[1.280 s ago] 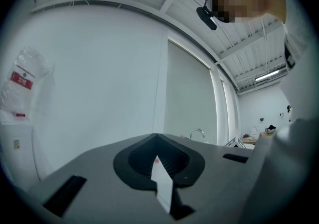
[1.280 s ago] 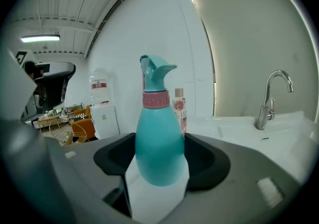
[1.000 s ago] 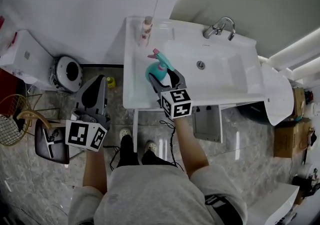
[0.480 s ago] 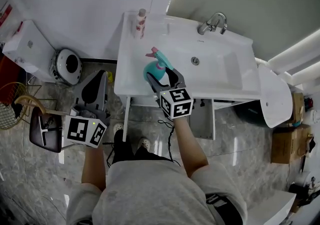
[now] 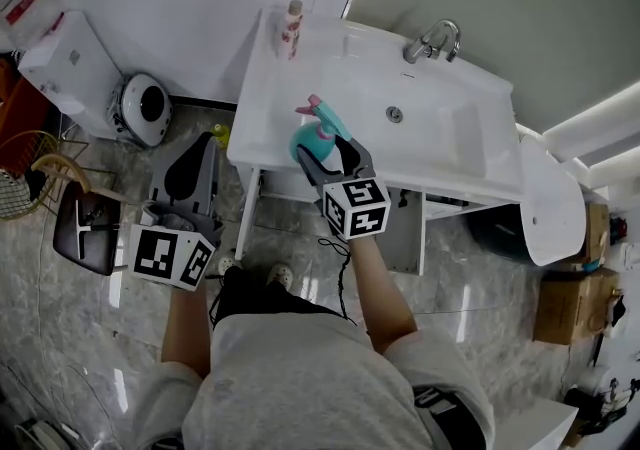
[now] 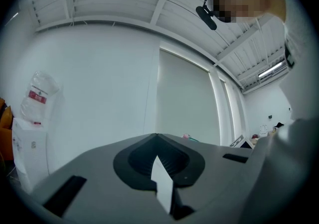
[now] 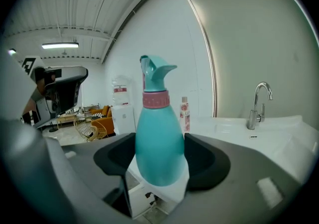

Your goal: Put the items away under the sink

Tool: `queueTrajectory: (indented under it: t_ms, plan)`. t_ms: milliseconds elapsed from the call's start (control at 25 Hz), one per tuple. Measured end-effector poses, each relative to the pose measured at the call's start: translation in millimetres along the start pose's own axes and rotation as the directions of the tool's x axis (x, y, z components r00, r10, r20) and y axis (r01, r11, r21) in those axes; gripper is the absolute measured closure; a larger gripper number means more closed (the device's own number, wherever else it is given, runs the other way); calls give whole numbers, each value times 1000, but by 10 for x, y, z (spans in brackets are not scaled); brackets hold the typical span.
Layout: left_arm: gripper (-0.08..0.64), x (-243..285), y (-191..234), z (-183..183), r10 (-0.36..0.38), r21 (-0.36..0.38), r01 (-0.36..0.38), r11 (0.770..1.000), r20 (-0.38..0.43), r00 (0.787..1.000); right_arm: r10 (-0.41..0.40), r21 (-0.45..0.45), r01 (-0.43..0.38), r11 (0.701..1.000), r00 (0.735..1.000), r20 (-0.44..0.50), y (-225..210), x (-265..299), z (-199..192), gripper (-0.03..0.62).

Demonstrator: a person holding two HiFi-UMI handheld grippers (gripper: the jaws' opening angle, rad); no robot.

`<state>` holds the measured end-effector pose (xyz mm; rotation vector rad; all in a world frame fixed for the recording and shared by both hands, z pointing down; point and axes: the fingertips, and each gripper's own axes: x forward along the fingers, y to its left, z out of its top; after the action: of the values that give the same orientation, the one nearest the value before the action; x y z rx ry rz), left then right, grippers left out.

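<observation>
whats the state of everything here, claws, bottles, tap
right claw: shut on the teal spray bottle
teal spray bottle: upright, gripped round its body, nozzle on top
left claw: shut, nothing in it
small bottle: standing upright at the back left corner of the sink
faucet: no water seen running

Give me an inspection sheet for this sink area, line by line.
Surface: white sink counter, bare but for one bottle at its back corner.
Job's things: teal spray bottle, upright in the right gripper; pink-labelled bottle standing on the counter.
Clutter: small yellow item on the floor beside the sink.
Grippers: right gripper shut on the spray bottle; left gripper shut, empty.
Cables: black cable hanging below the right gripper.
Surroundings: faucet; cardboard boxes at right.
</observation>
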<state>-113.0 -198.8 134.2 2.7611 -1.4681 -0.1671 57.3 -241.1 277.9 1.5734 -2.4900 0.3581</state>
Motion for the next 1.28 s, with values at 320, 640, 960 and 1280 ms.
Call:
queueTrajectory:
  t_ms: [320,640,960,1280]
  plan:
    - [552,-211,-20,46,13,2,-13,1000,5,1000,5,9,-5,1000,1000,9,146,-128,-58,275]
    - [552,-611,-133,70,-8,-3,8,1000,-2,1000,-10,13,10,1000,1000,9,431,-398,-150,275]
    - [552,-1191,-276,80,-16,-15,16,1000,-9,1000,-42,20,41,999,999,20,720,-809,-236,275]
    - [552,-1673,-553,43,-50,-28,50,998,-4,999,-76,0,76,997,997,32,958,-1265,-334,275]
